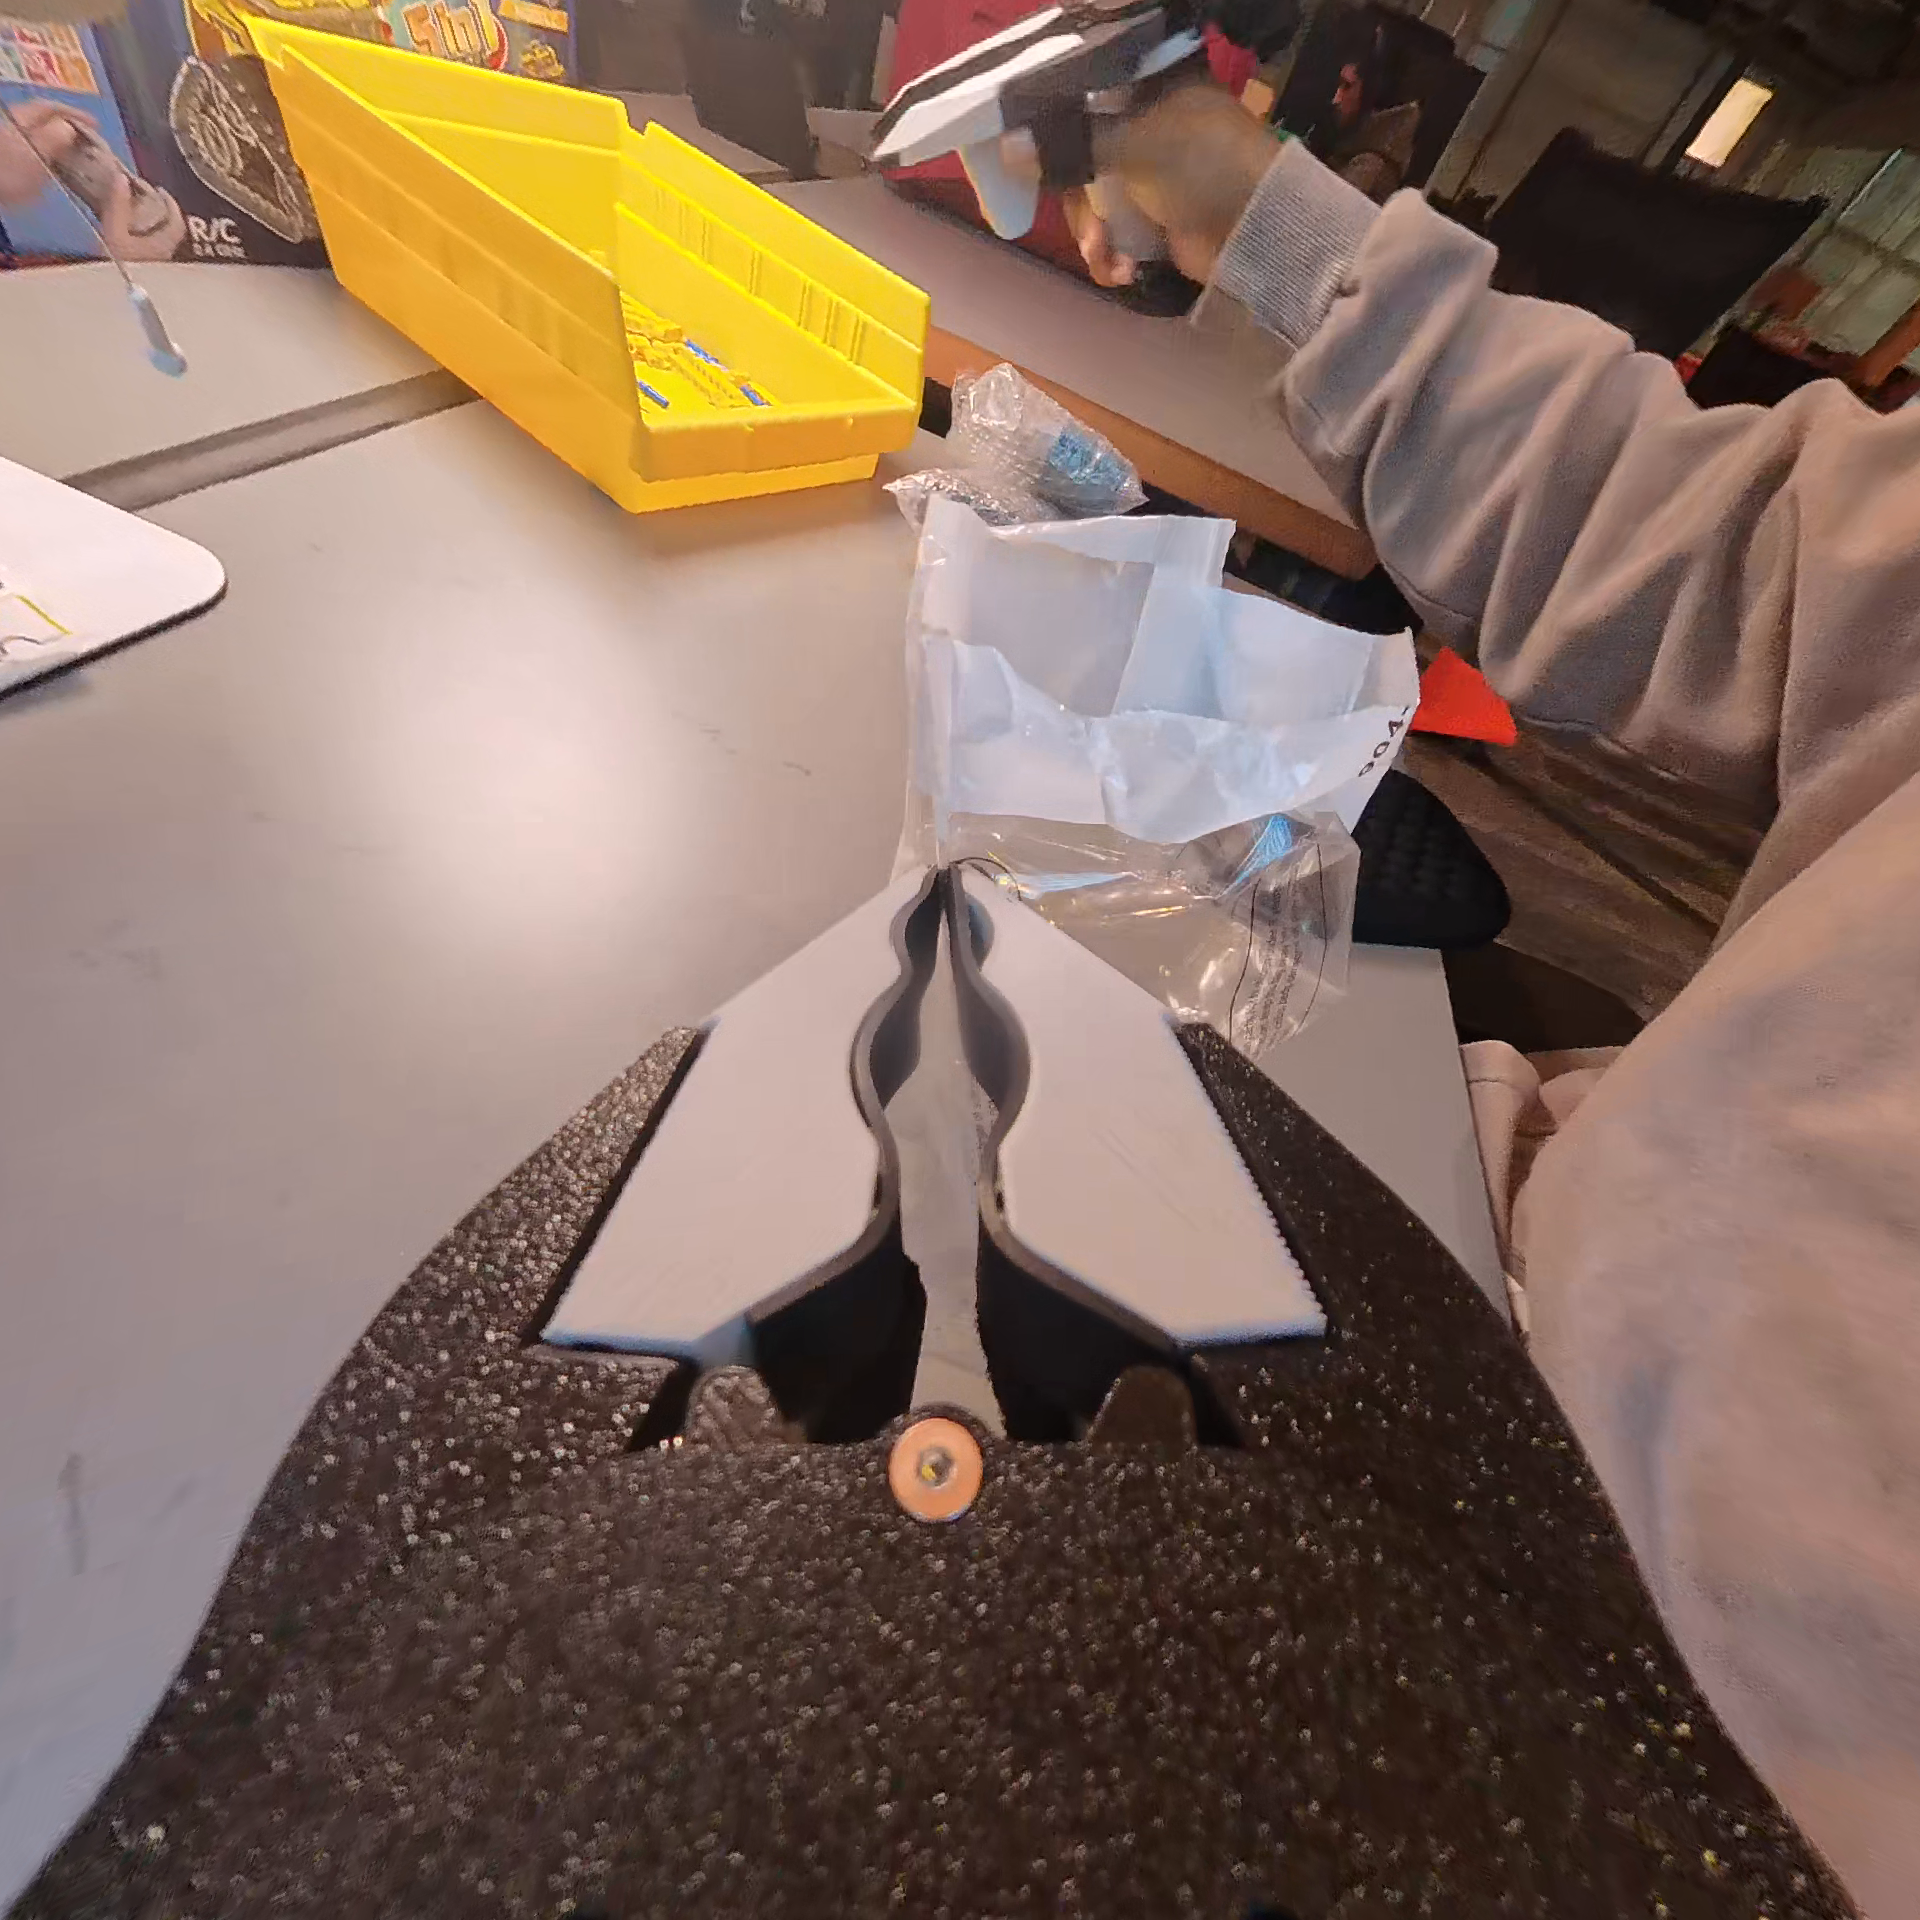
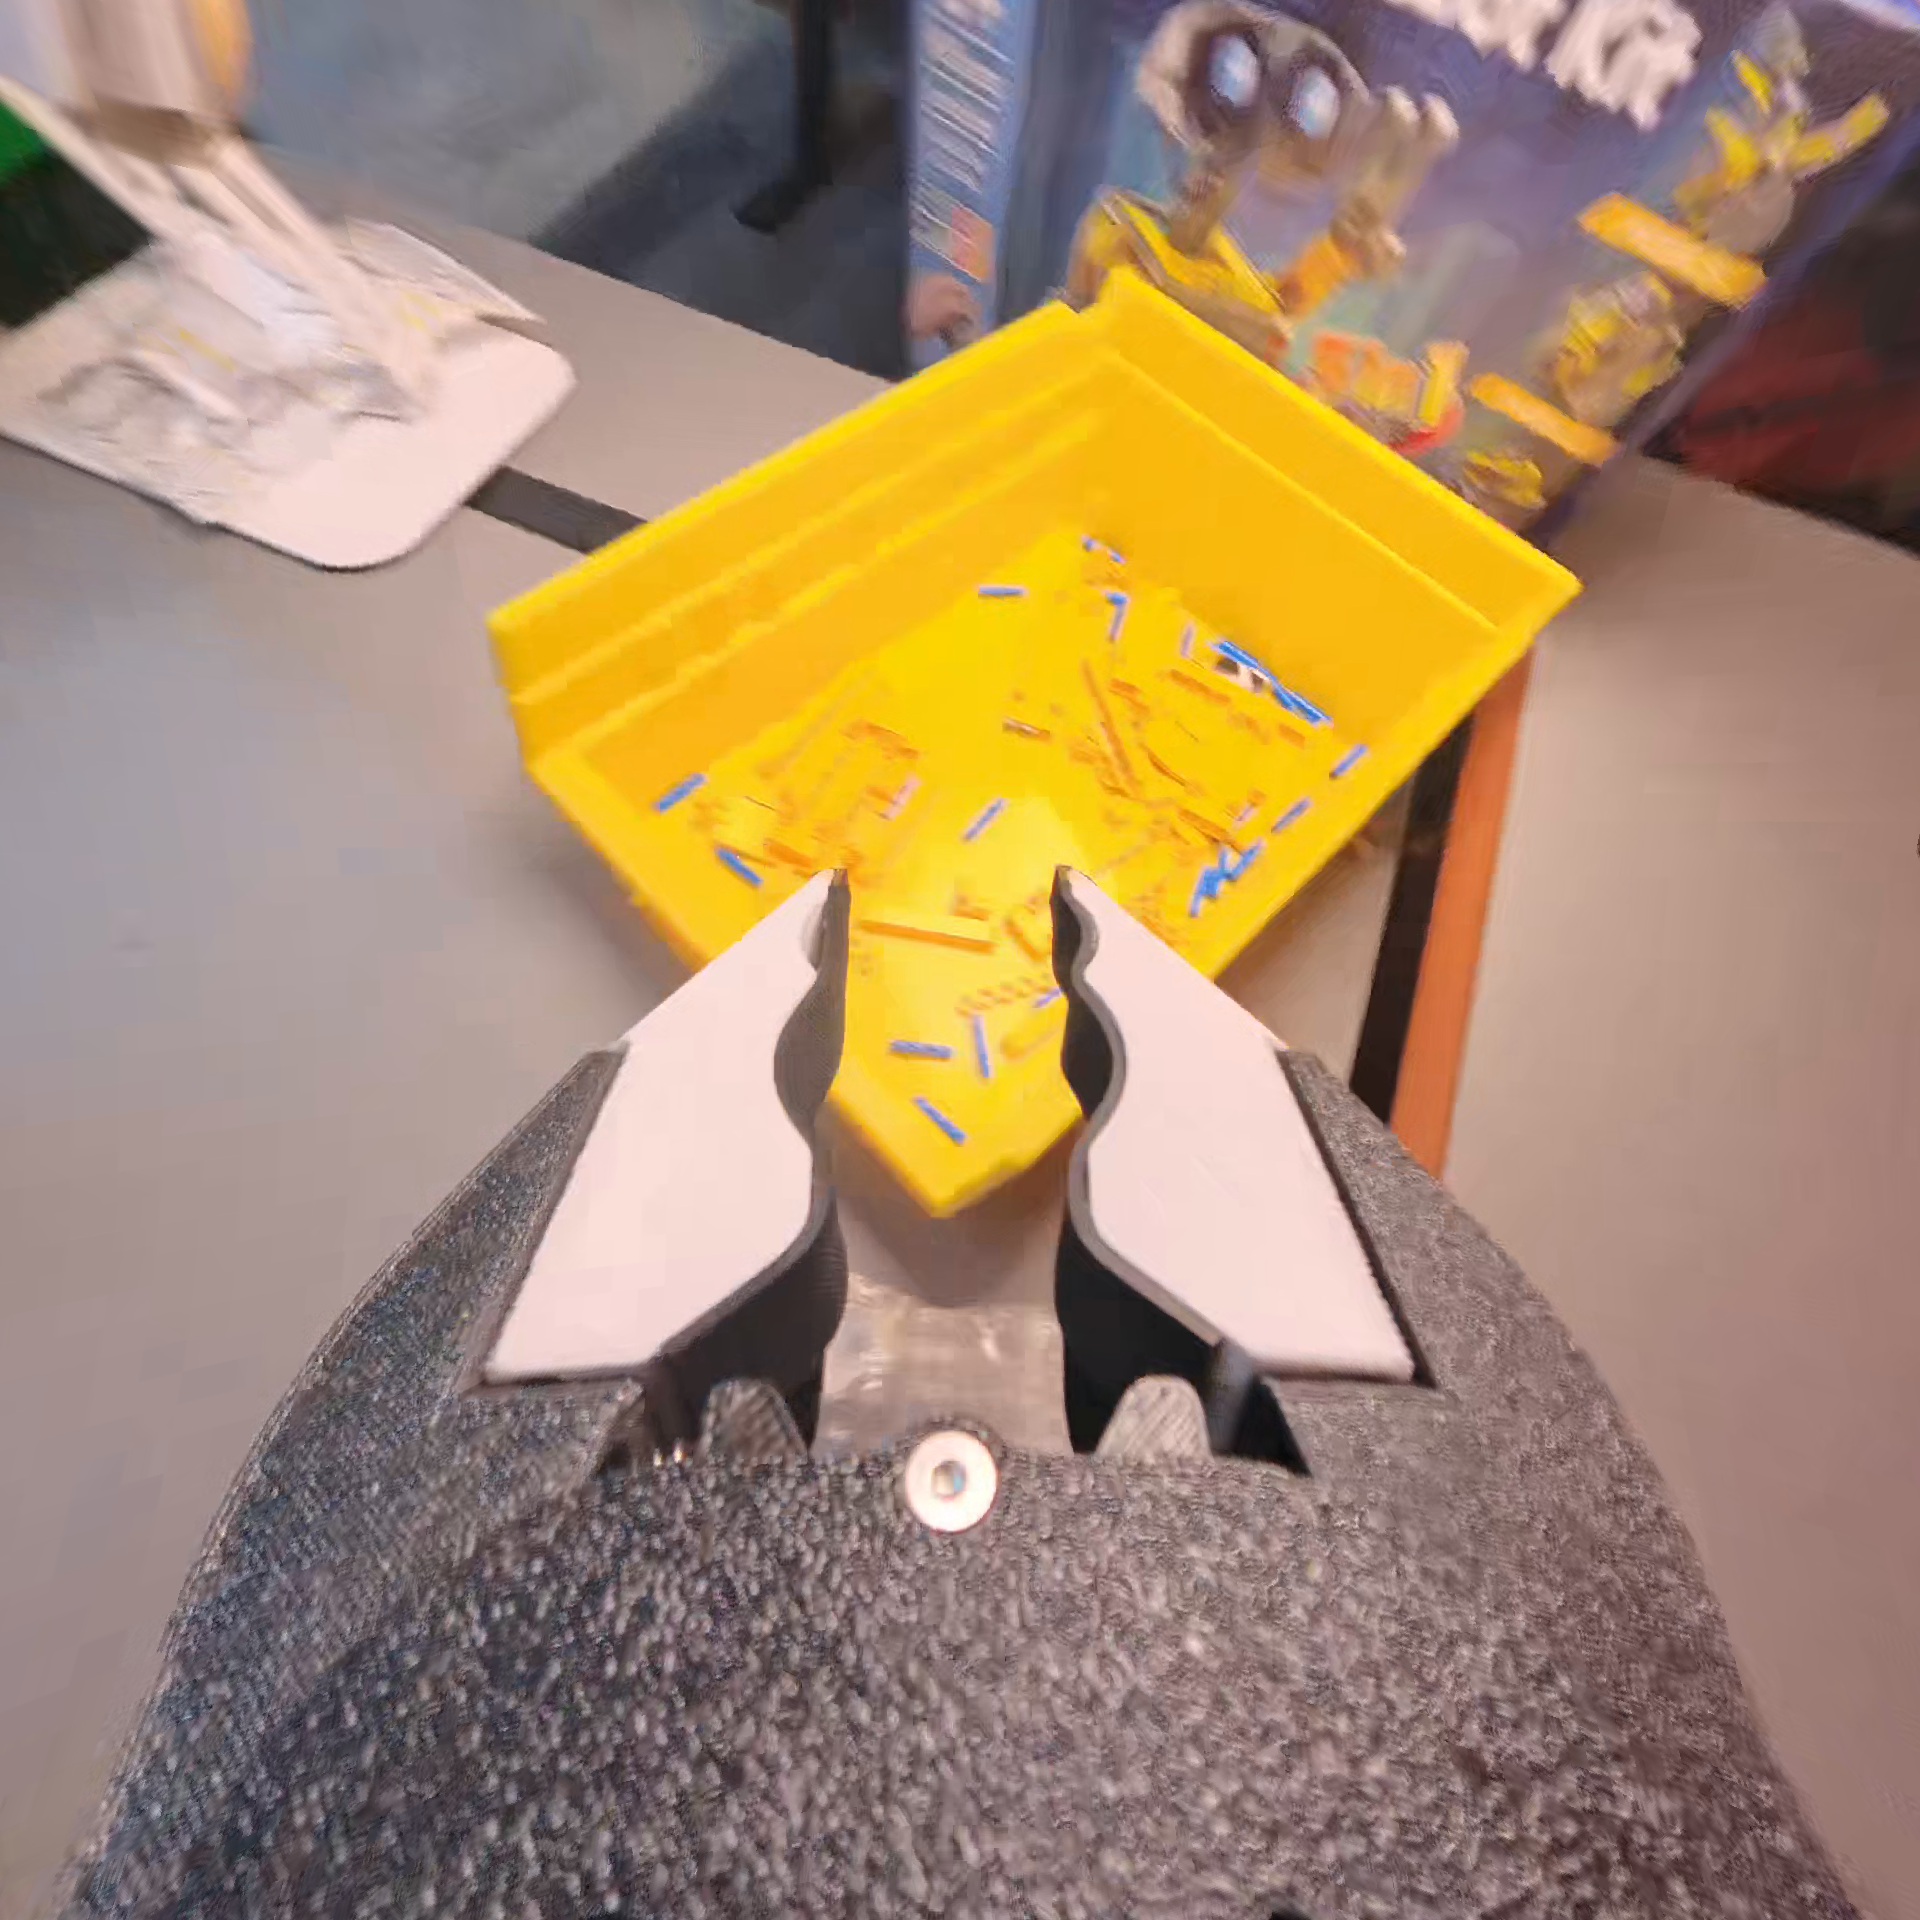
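1. My left gripper has its jaws pressed together on the edge of a clear plastic bag with a white panel, which rests on the grey table
2. My right gripper has its jaws apart, holding nothing, raised over the near corner of the yellow bin
3. Small blue and orange pieces already lie scattered on the bin floor
4. The pinched bag looks nearly empty; a second small bag holding blue bits lies unopened beyond it
5. A toy kit box stands behind the bin
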Demonstrator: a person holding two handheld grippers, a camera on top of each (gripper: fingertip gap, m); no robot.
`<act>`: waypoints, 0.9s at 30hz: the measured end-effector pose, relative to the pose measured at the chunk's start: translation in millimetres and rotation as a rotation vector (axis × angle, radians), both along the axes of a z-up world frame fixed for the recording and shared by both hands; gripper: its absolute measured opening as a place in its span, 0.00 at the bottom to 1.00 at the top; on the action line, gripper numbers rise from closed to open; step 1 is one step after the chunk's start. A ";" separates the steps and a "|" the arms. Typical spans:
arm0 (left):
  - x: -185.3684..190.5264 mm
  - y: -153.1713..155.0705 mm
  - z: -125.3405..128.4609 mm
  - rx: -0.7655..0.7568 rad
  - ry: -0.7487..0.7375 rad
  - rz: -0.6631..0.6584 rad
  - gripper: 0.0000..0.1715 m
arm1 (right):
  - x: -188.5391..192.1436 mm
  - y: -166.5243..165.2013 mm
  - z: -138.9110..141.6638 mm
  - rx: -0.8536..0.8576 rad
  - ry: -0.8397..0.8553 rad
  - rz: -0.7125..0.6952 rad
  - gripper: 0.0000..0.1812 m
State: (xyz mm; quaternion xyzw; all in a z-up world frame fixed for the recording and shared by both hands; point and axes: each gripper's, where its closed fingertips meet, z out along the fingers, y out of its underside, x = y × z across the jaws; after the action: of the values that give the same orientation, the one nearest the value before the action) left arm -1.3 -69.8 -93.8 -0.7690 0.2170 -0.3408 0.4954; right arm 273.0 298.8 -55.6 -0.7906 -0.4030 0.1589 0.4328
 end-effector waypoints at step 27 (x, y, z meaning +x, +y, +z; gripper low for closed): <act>9.6 -2.7 -12.3 -0.031 -0.087 -0.025 0.00 | -23.0 -7.0 -90.6 -0.640 -0.006 -0.180 0.37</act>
State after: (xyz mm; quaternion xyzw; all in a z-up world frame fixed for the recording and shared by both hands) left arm 8.3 -72.5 -106.1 -0.7583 0.1996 -0.3835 0.4880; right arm 250.0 291.8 -146.2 -0.9193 -0.2623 0.2362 0.1739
